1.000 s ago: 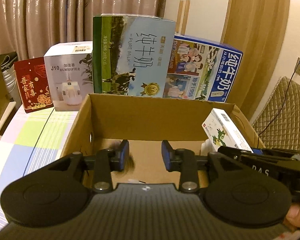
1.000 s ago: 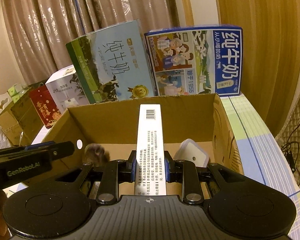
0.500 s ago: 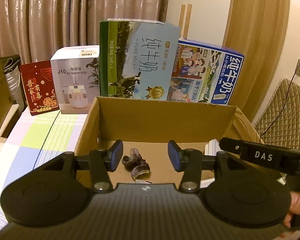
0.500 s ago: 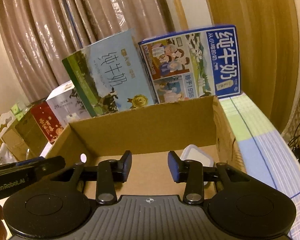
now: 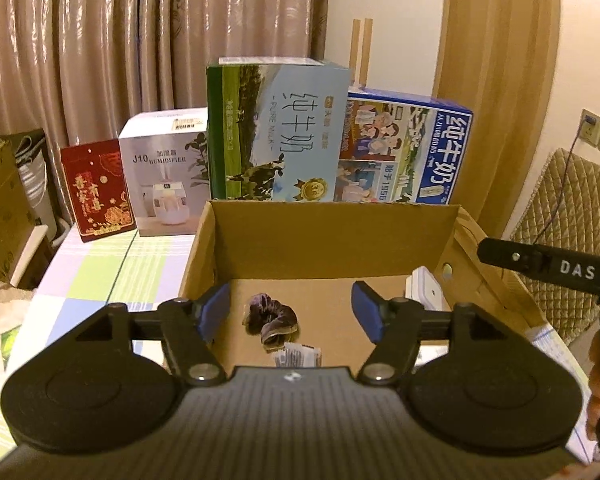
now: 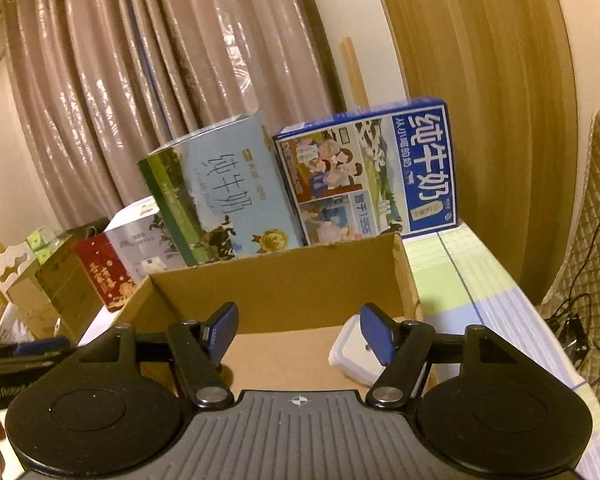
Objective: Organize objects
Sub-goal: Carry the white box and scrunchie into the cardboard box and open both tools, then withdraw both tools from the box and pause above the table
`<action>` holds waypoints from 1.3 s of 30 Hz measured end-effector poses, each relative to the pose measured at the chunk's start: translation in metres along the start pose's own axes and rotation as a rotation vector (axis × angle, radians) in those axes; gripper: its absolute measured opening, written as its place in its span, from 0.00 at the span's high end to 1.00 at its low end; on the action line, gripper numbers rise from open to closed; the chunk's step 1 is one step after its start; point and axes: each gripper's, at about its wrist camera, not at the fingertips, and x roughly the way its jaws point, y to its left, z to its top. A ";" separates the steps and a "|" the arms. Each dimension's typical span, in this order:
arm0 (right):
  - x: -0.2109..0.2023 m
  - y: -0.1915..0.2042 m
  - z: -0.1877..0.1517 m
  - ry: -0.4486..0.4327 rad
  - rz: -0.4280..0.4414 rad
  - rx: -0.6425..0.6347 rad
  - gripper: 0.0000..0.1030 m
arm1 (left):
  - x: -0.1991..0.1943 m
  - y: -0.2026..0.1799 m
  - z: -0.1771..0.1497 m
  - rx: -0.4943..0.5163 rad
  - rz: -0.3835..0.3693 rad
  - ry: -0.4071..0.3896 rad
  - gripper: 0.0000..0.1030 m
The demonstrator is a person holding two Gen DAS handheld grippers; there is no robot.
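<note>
Left gripper (image 5: 290,312): its blue-padded fingers (image 5: 216,310) stand wide apart and hold nothing; it hangs above the near edge of the cardboard box (image 5: 332,240), looking down into it.
Right gripper (image 6: 298,334): its fingers (image 6: 222,328) are also spread wide and hold nothing; it sits over the box's near side, and its black body shows at the right edge of the left wrist view.
Cardboard box: open-topped, standing on the checked desk (image 5: 112,276), its far wall just in front of the milk cartons.
Scrunchie (image 5: 271,320): dark purple and crumpled, lying on the box floor between the left gripper's fingers in that view, touching neither.
Small packet (image 5: 298,356): white with print, on the box floor just in front of the scrunchie, partly hidden by the gripper body.
White lidded container (image 6: 354,354): in the box's right far corner, against the right wall; in the right wrist view the right finger overlaps it.
Pale blue and green milk carton (image 5: 278,132): upright behind the box.
Blue milk carton (image 5: 404,150): just to the right of the pale one, behind the box.
Humidifier box (image 5: 164,172): white, on the desk to the left of the cartons.
Red box (image 5: 96,188): beside the humidifier box, further left.
Curtain (image 5: 140,32): brown, hanging behind everything.
</note>
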 end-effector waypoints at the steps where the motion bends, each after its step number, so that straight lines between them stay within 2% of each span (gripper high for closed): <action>1: -0.008 0.001 -0.003 -0.004 0.002 -0.009 0.32 | -0.006 -0.001 -0.003 0.006 0.005 -0.005 0.35; 2: -0.016 0.002 -0.007 -0.006 0.003 -0.021 0.29 | -0.012 -0.002 -0.006 0.014 0.012 -0.008 0.34; 4: -0.029 0.005 -0.016 -0.007 0.001 -0.054 0.16 | -0.023 -0.003 -0.014 0.029 0.020 -0.005 0.30; 6: -0.041 0.006 -0.025 -0.005 -0.009 -0.077 0.13 | -0.036 -0.004 -0.025 0.036 0.022 0.000 0.21; 9: -0.061 0.004 -0.039 0.019 -0.015 -0.078 0.09 | -0.055 -0.003 -0.044 0.035 0.036 0.009 0.15; 12: -0.079 0.003 -0.057 0.047 -0.039 -0.071 0.02 | -0.075 0.001 -0.062 0.015 0.045 0.022 0.10; 16: -0.105 0.001 -0.082 0.080 -0.047 -0.053 0.02 | -0.103 0.004 -0.081 0.020 0.072 0.016 0.01; 20: -0.125 -0.001 -0.110 0.123 -0.065 -0.057 0.02 | -0.126 0.004 -0.104 0.042 0.101 0.026 0.01; 25: -0.144 -0.002 -0.142 0.180 -0.073 -0.040 0.02 | -0.142 0.003 -0.137 0.022 0.107 0.068 0.01; 31: -0.151 0.005 -0.155 0.216 -0.053 -0.031 0.02 | -0.148 -0.003 -0.165 0.011 0.102 0.111 0.01; 39: -0.139 0.009 -0.168 0.288 -0.066 -0.066 0.02 | -0.130 -0.002 -0.186 -0.014 0.109 0.229 0.01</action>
